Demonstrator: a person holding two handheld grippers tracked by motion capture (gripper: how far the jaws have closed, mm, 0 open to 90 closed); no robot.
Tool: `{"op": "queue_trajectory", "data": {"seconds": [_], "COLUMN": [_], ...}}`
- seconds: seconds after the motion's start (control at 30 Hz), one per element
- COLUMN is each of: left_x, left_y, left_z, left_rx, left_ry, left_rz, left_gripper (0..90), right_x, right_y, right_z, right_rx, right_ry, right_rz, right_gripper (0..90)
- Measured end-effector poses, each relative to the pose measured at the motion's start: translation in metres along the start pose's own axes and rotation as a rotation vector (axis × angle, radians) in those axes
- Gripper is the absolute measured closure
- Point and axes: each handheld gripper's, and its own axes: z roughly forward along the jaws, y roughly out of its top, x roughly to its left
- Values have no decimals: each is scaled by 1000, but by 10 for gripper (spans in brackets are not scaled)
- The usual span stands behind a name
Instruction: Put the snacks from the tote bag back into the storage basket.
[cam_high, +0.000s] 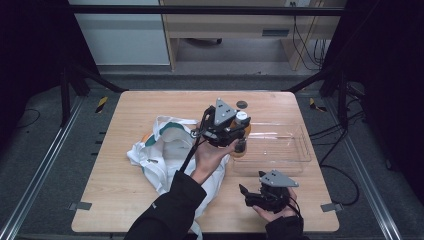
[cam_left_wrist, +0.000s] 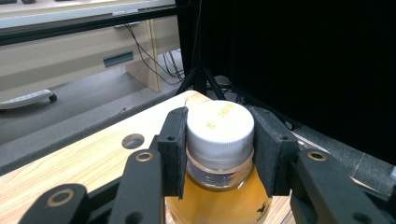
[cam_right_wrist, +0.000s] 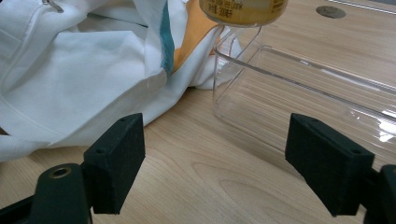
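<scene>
Black pads of the left gripper (cam_left_wrist: 219, 154) clamp a white-capped bottle (cam_left_wrist: 219, 140) of amber liquid. Beyond, the right gripper (cam_high: 270, 192) rests with jaws apart on the wooden table (cam_high: 115, 190). Grey carpet surrounds it.

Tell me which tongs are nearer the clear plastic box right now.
Left. The left tongs hold a bottle over the clear box's left end. The right tongs rest open on the table, just in front of it.

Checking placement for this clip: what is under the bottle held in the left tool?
The bottle hangs over the near-left corner of the clear plastic bin, beside the white bag. The bin looks empty; the spot directly below is partly hidden by the left tool.
</scene>
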Motion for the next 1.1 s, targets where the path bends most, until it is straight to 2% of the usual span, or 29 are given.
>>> {"op": "queue_trajectory", "data": {"seconds": [0.47,1.1], "left_x": [-6,-12], "left_y": [0,-13], "left_z": [17,36], "left_rx": [11,40], "left_ry": [-11,-21], "left_rz": [7,21], "left_gripper": [588,588], "right_x": [0,0], "right_y": [0,0], "right_z": [0,0], "right_rx": [1,5], "right_ry": [4,3], "right_rz": [4,2], "right_gripper": [205,205]}}
